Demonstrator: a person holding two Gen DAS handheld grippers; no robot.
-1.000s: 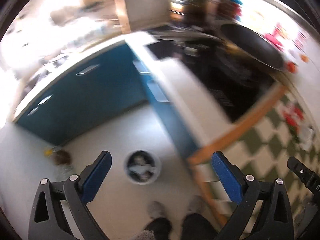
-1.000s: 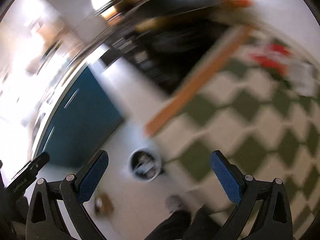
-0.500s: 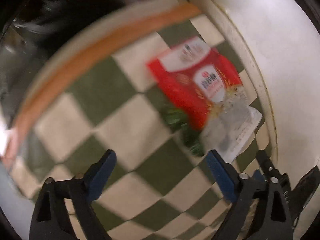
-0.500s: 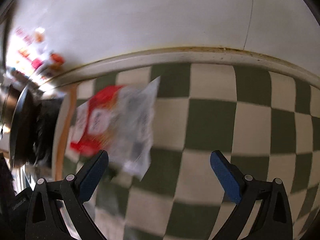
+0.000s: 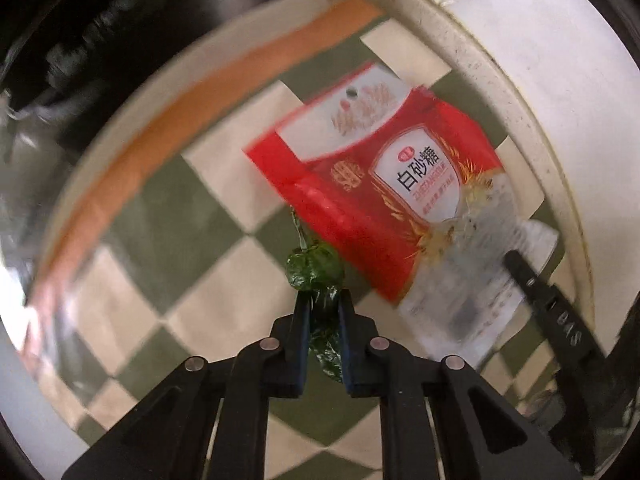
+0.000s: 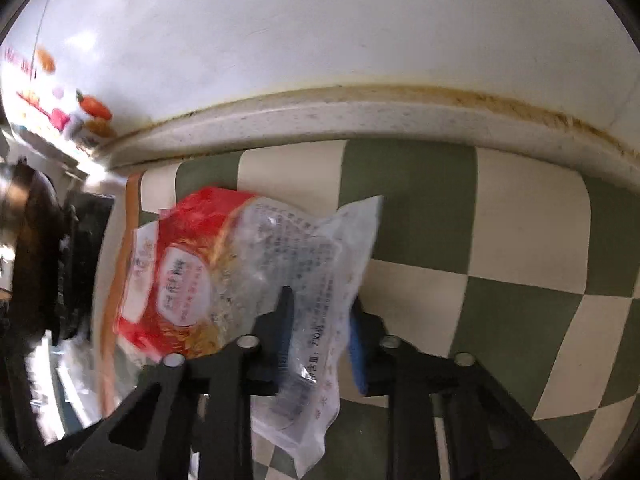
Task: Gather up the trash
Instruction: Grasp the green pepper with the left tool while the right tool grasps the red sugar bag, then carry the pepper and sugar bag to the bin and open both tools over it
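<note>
A red and white sugar bag (image 5: pixel 372 184) with a clear printed end lies on the green and cream checkered surface (image 5: pixel 132 224). A crumpled green wrapper (image 5: pixel 314 266) sits at its lower edge. My left gripper (image 5: pixel 323 300) points steeply down; its jaws are closing and its pads pinch the green wrapper. In the right wrist view, my right gripper (image 6: pixel 320 308) has its jaws closing on the clear end of the sugar bag (image 6: pixel 224 264), which bulges up between them. One finger of the right gripper (image 5: pixel 520 268) shows on the bag's clear end in the left wrist view.
A white wall (image 6: pixel 320 40) with a stained pale ledge (image 6: pixel 360 112) borders the checkered surface at the back. An orange strip (image 5: pixel 200 92) runs along the other side. Dark cookware (image 6: pixel 40 248) stands beyond it. Small colourful items (image 6: pixel 88 116) sit far left.
Both grippers swung from above the floor and its round bin down to the checkered surface. Their jaws went from wide open to closed, left on the green wrapper, right on the sugar bag.
</note>
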